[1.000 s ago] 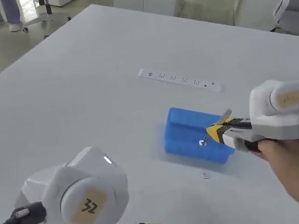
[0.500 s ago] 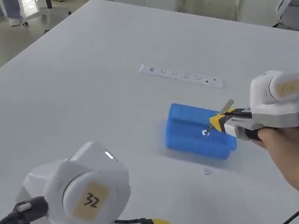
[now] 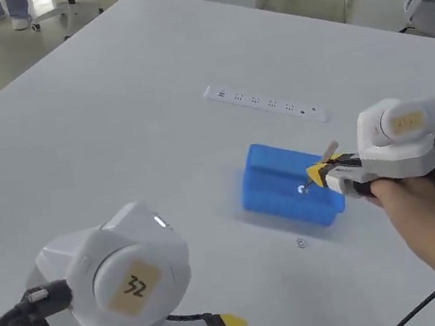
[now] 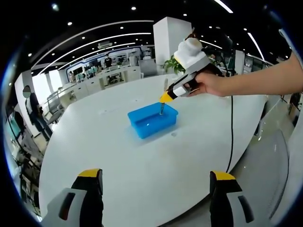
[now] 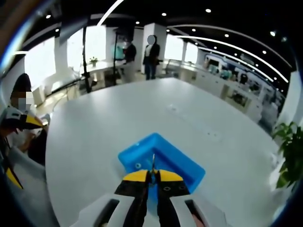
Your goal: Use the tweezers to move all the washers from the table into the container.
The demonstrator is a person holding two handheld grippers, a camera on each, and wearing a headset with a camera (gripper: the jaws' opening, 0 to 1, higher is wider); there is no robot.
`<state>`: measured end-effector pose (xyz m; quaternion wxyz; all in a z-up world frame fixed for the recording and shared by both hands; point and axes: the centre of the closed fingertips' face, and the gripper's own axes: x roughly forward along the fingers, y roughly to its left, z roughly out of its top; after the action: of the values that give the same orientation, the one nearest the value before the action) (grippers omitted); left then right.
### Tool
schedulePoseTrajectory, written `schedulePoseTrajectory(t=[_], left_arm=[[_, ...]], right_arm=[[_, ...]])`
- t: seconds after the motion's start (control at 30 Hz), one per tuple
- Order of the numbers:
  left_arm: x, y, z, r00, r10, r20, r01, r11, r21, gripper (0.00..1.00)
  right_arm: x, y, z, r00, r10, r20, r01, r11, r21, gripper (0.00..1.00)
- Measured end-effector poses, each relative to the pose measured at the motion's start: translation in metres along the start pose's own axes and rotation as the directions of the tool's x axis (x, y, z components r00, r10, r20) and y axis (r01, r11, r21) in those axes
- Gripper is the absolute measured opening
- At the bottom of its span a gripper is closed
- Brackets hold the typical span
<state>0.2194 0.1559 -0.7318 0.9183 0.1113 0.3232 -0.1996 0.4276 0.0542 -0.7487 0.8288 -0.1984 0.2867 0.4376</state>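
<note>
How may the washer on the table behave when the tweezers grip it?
The washer looks tiny and flat, so probably light but hard to get under. On the smooth white table it may slide away.

I record the table in front of me as a broad, plain white surface. Three items lie directly on it. A blue rectangular container stands open side up, toward my right. A long white power strip lies flat on the far side of the container, apart from it. One small metal washer lies on the bare surface near the container's closer wall, not touching it.
</note>
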Motion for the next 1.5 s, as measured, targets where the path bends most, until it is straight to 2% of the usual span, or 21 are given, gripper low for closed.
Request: schedulePoseTrajectory(t=[0.53,1.2,1.5], left_arm=[[0.002,0.001,-0.004,0.9999,-0.001,-0.013,0.001,1.000,-0.012,0.97],[0.010,0.005,-0.011,0.9989,-0.003,-0.046,0.002,1.000,-0.019,0.97],[0.013,0.008,-0.014,0.9984,-0.004,-0.056,0.003,1.000,-0.021,0.97]], right_arm=[[0.019,-0.008,-0.016,0.9990,0.009,-0.043,-0.009,1.000,0.000,0.02],[0.039,-0.005,-0.030,0.9945,0.040,-0.097,-0.041,0.999,-0.005,0.02],[0.050,-0.014,-0.037,0.9938,0.040,-0.104,-0.038,0.999,0.020,0.02]])
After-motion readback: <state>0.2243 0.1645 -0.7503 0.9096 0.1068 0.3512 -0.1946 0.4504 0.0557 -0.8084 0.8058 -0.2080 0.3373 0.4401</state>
